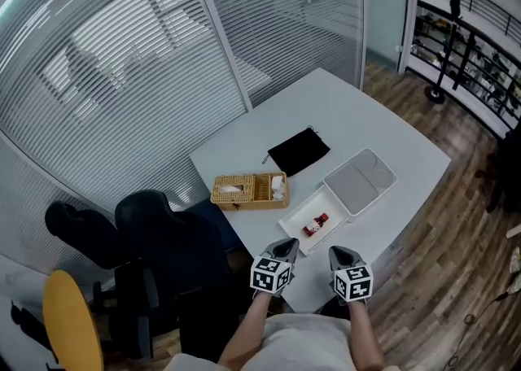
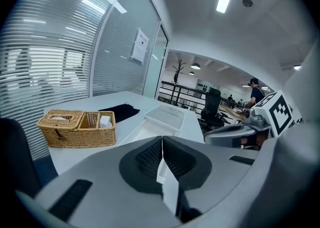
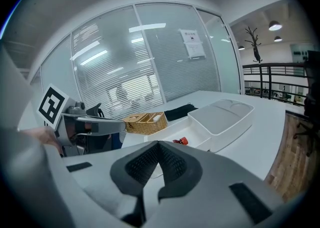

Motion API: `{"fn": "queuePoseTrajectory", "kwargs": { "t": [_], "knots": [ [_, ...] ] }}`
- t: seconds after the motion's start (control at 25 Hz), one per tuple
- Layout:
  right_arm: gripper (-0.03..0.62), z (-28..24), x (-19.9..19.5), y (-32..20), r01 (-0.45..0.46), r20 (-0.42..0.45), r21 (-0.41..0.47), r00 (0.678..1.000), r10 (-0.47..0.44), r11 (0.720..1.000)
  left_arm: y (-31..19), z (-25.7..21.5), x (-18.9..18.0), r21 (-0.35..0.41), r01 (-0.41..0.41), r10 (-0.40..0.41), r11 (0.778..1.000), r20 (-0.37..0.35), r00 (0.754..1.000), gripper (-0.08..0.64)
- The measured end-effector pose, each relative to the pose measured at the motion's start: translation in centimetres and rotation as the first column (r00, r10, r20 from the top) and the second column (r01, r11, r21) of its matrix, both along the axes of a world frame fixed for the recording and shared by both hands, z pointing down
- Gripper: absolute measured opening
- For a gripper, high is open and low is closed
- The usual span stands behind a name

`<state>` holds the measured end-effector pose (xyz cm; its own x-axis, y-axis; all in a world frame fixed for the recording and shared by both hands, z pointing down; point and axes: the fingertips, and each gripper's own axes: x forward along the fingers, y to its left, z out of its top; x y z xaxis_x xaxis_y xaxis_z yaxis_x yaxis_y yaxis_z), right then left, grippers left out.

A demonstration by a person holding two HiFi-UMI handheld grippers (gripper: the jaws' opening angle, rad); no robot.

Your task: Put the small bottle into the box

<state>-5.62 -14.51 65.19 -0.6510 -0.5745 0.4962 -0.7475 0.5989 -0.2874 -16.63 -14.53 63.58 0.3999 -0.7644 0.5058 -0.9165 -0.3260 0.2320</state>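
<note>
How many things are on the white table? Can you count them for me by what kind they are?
Woven basket: 1
Black pouch: 1
White box pieces: 2
Small red bottle: 1
Total: 5

The grey left gripper (image 2: 161, 139) has its two jaws pressed together, with nothing between them. Past it is a big white table (image 2: 75, 103). A brown woven basket (image 2: 77, 128) sits on the left. Behind it lies a flat black cloth bag (image 2: 119, 112). An open white plastic box (image 2: 144, 130) is in the middle, its white lid (image 2: 166, 115) just behind. The right gripper (image 2: 211, 134), with its black-and-white marker cube (image 2: 276, 112), is on the right.
</note>
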Motion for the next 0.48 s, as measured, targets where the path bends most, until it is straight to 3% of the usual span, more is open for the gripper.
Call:
{"fn": "queuePoseTrajectory", "kwargs": {
  "t": [0.48],
  "knots": [
    [0.006, 0.26, 0.27, 0.53, 0.001, -0.003, 0.000, 1.000, -0.001, 1.000, 0.75, 0.34, 0.45, -0.019, 0.010, -0.011, 1.000, -0.031, 0.999, 0.028]
  ]
}}
